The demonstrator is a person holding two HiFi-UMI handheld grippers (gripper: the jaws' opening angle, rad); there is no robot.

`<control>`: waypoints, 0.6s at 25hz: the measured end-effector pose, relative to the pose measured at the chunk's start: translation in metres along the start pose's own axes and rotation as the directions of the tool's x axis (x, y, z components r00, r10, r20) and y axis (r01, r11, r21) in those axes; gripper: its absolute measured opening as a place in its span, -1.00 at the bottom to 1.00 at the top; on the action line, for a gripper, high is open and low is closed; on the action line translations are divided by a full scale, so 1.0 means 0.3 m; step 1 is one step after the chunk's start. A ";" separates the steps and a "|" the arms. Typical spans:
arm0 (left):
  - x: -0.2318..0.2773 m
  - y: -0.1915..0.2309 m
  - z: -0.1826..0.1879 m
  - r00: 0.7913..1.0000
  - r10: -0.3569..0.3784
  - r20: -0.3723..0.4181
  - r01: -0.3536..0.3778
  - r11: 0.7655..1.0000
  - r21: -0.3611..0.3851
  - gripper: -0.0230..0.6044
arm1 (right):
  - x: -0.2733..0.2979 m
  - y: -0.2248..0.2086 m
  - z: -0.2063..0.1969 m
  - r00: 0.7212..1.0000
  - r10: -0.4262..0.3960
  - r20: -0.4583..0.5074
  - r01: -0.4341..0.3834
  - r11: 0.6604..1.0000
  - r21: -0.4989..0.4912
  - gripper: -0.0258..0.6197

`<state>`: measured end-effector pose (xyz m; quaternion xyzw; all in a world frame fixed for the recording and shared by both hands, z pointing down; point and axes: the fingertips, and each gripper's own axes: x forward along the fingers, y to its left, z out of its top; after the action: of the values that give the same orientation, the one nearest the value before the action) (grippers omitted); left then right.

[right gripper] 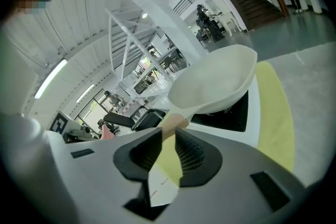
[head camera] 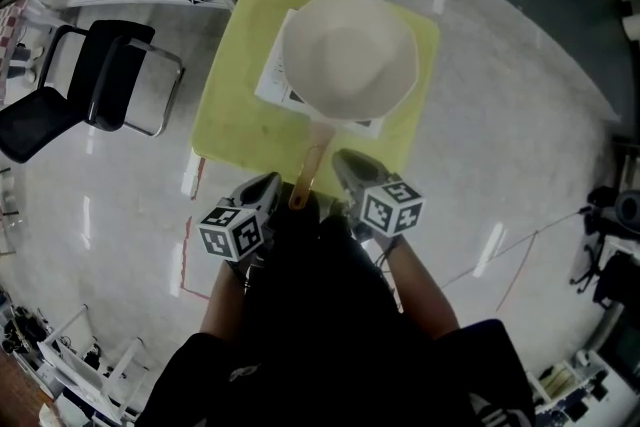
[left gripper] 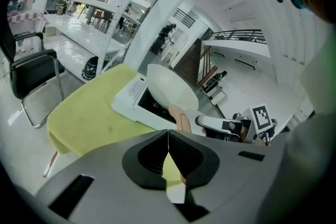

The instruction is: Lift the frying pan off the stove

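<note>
i'm lining my barely parted right tool [right gripper: 168, 131] up on the frying pan handle [head camera: 310, 165], left tool [left gripper: 168, 135] pinched closed and empty, needing a firm clamp before lifting.

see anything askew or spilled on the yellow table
Nothing looks spilled or damaged. The frying pan sits off-centre on the stove, and in the head view it appears to overhang the stove's right edge.

Overhead plus two low — common pan [head camera: 349, 55]
</note>
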<state>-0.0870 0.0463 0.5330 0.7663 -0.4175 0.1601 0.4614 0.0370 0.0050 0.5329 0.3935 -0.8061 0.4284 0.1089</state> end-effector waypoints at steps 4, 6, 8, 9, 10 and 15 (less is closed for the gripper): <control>0.002 0.003 0.003 1.000 -0.008 -0.002 0.008 1.000 -0.011 -0.79 | 0.031 -0.007 -0.008 0.999 0.040 -0.018 -0.038 0.995 0.091 -0.44; 0.002 -0.002 0.005 1.000 -0.021 -0.007 0.021 1.000 -0.017 -0.79 | 0.040 -0.009 -0.002 0.998 0.062 -0.010 -0.060 0.988 0.145 -0.43; 0.002 -0.005 0.002 0.999 -0.039 -0.016 0.038 0.999 -0.026 -0.78 | 0.051 -0.009 0.004 0.996 0.085 -0.004 -0.083 0.978 0.193 -0.38; 0.003 -0.005 0.000 0.999 -0.047 -0.021 0.046 0.999 -0.028 -0.79 | 0.058 -0.010 0.004 0.995 0.096 -0.004 -0.093 0.973 0.210 -0.36; 0.003 -0.004 -0.003 0.998 -0.052 -0.025 0.052 0.998 -0.030 -0.79 | 0.066 -0.010 0.004 0.994 0.105 -0.005 -0.101 0.970 0.221 -0.33; 0.000 0.011 -0.020 0.998 -0.054 -0.025 0.053 0.997 -0.054 -0.78 | 0.096 -0.020 0.001 0.992 0.128 -0.012 -0.120 0.956 0.267 -0.26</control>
<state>-0.0888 0.0505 0.5379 0.7623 -0.3948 0.1469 0.4913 0.0222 -0.0128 0.5511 0.3470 -0.7627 0.5442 0.0398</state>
